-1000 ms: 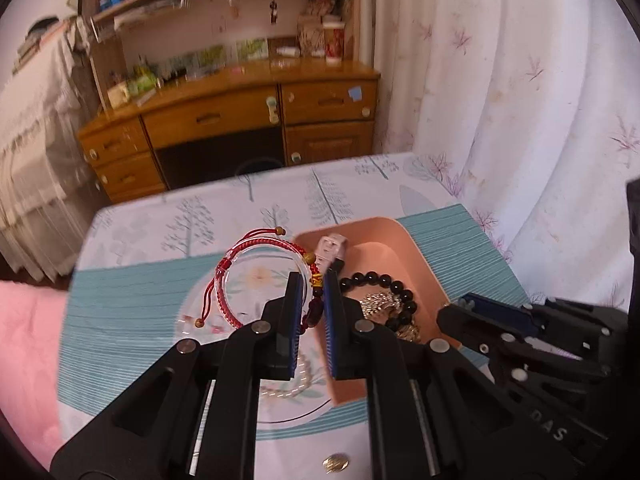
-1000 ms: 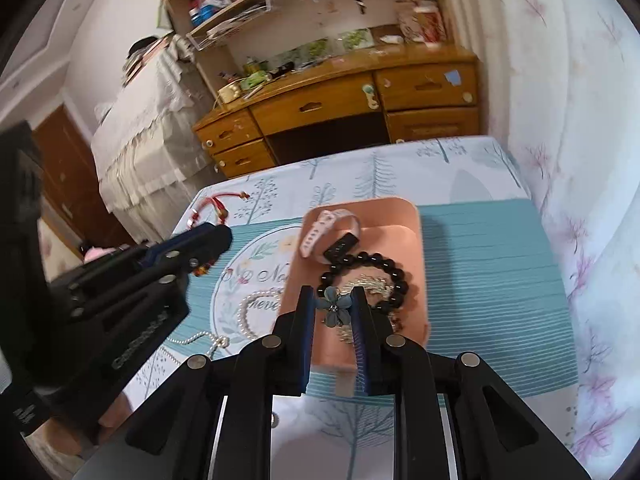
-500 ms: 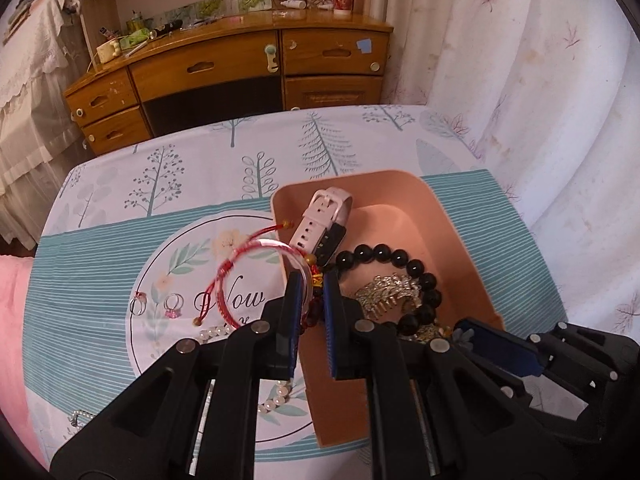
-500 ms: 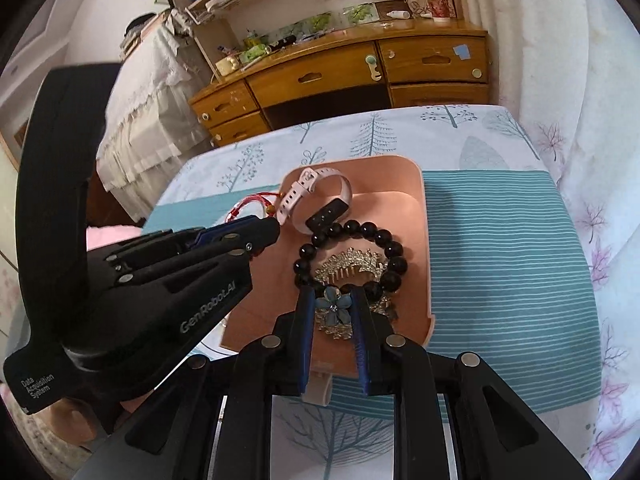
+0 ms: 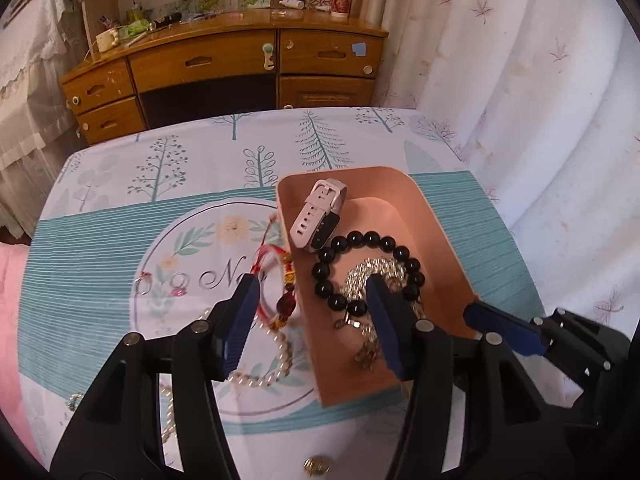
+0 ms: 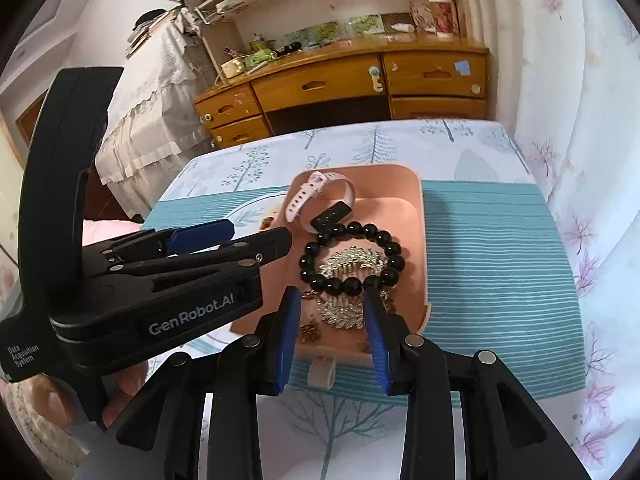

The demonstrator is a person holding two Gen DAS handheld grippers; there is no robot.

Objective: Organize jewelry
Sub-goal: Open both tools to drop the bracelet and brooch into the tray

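Observation:
A pink tray (image 5: pixel 440 232) (image 6: pixel 421 216) on the table holds a pink watch (image 5: pixel 316 212) (image 6: pixel 316 194), a black bead bracelet (image 5: pixel 368 268) (image 6: pixel 352 260) and a silver hair comb (image 6: pixel 352 264). My left gripper (image 5: pixel 310 292) is open, straddling the tray's left wall. The red cord bracelet (image 5: pixel 286 280) lies between its fingers, draped just outside the tray wall. My right gripper (image 6: pixel 330 304) is open over the tray's near end, above the silver jewelry. The blue flower piece is not visible.
A pearl strand (image 5: pixel 276 360) and small rings (image 5: pixel 160 284) lie on the patterned tablecloth (image 5: pixel 100 248) left of the tray. A gold coin-like piece (image 5: pixel 316 466) sits near the front edge. A wooden desk (image 5: pixel 224 60) stands behind; a curtain (image 5: pixel 520 80) hangs at right.
Both grippers opened. The left let go of the red bracelet at the tray's left wall; the right released the blue flower piece over the tray.

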